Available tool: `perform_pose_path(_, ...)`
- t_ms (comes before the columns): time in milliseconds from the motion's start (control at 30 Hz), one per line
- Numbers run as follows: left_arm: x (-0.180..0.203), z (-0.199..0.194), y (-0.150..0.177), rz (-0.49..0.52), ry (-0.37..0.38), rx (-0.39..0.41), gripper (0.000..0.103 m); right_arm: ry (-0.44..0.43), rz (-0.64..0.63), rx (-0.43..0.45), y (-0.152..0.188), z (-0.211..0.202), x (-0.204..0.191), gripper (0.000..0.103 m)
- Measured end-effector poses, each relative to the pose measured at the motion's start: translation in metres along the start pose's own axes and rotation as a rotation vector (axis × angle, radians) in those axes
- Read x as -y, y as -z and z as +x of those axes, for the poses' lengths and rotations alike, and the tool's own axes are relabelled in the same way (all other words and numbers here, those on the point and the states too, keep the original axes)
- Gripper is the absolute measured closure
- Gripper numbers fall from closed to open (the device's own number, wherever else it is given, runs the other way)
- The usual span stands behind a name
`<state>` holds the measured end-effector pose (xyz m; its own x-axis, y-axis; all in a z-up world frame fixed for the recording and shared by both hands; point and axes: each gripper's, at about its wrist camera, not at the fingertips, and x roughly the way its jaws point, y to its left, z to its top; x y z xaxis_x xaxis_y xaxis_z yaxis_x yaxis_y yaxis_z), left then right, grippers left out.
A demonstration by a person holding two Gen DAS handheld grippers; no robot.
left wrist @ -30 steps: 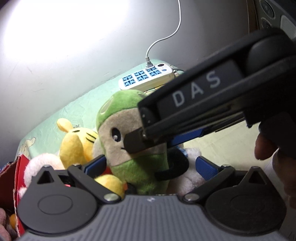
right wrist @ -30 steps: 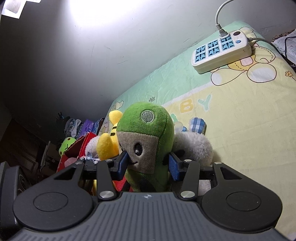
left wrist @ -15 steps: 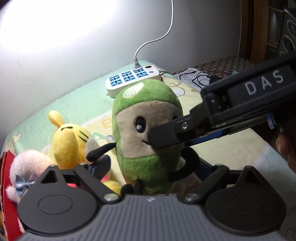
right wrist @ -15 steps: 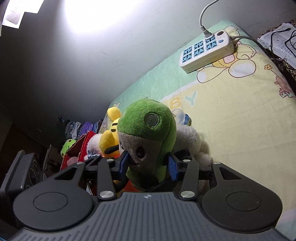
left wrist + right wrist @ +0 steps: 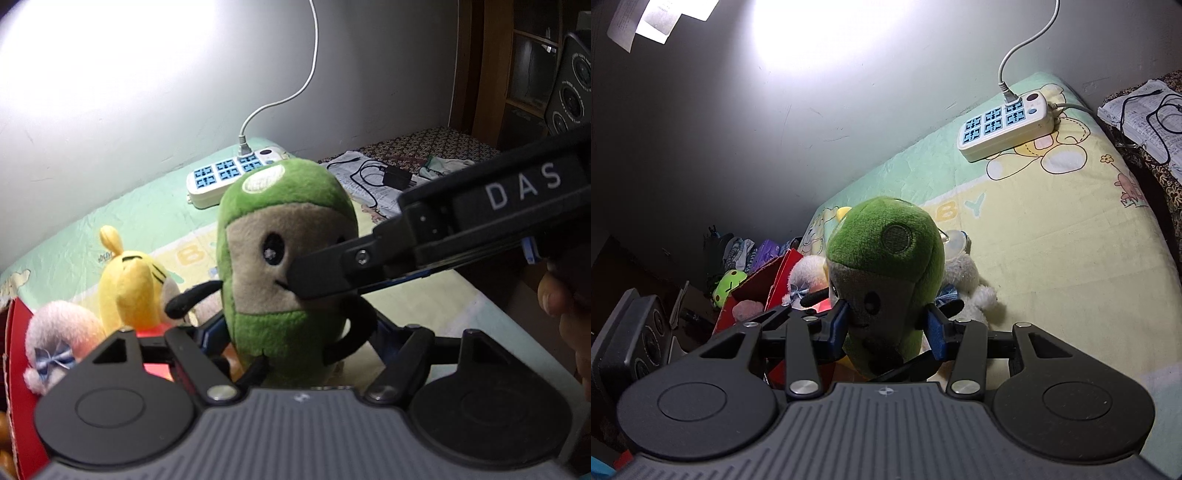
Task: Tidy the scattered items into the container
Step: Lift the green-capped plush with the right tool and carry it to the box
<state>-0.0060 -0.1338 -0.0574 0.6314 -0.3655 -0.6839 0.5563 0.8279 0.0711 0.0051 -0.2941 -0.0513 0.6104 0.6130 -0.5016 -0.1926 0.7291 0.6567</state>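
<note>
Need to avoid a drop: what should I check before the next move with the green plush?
1. Right tool grip on green plush: ok, pads press both sides.
2. Left tool grip: ok, jaws have just been closing around its lower body.
3. Plush free of the bed: cannot tell, underside hidden.
4. Red box open: ok; room inside: cannot tell.
5. Power strip out of the way: ok, far behind.
</note>
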Motion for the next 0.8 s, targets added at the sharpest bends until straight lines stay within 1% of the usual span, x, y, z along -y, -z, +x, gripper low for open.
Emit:
perform_pose_path(33, 0.005, -0.005, -0.006, 0.001, 0.003, 0.003, 0.027, 0.003, -0.011, 0.001, 0.003, -0.003, -0.004, 0.056)
perform_pose_path(67, 0.001, -0.021, -0.006, 0.003, 0.005, 0.006, 0.027, 0.003, -0.02, 0.002, 0.005, -0.006, -0.008, 0.056)
perform_pose_path(133, 0.006, -0.04, 0.002, 0.005, 0.008, 0.017, 0.027, 0.002, -0.031, 0.001, 0.01, -0.011, -0.016, 0.056)
perform_pose_path(267, 0.007, -0.063, 0.011, -0.009, 0.013, 0.031, 0.027, -0.012, -0.048, -0.01, 0.021, -0.013, -0.032, 0.056)
perform_pose_path(333, -0.004, -0.064, 0.01, -0.021, 0.012, 0.032, 0.027, -0.015, -0.061, -0.016, 0.025, -0.011, -0.042, 0.056)
perform_pose_path(533, -0.018, -0.098, 0.03, -0.044, 0.002, 0.046, 0.027, -0.015, -0.084, -0.018, 0.04, -0.002, -0.076, 0.056)
perform_pose_path(800, -0.065, -0.133, 0.047, -0.076, -0.01, 0.068, 0.027, -0.055, -0.107, -0.019, 0.051, 0.023, -0.129, 0.056)
